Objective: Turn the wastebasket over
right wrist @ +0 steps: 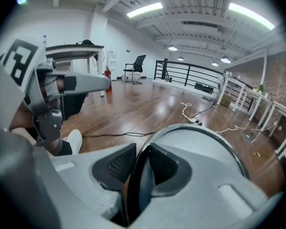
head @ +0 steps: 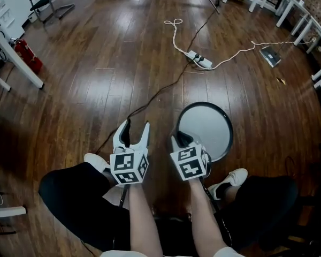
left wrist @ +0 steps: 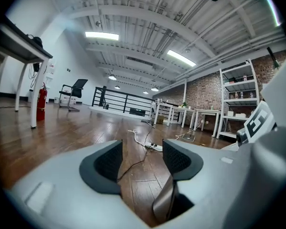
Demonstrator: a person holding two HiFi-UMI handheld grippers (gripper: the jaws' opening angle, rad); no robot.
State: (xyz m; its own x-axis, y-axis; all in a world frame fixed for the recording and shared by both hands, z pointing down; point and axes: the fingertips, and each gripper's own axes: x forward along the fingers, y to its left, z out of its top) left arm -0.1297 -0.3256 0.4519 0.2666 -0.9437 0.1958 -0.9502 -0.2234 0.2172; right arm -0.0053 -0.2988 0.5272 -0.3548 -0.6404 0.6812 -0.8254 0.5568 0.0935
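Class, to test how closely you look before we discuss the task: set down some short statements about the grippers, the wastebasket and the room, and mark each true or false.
1. The left gripper has its jaws apart with nothing between them. True.
2. The wastebasket stands on a table. False: it stands on the wooden floor.
3. The wastebasket's black rim runs between the jaws of the right gripper. True.
4. The red fire extinguisher stands right beside the wastebasket. False: it stands far off, at the left edge of the head view.
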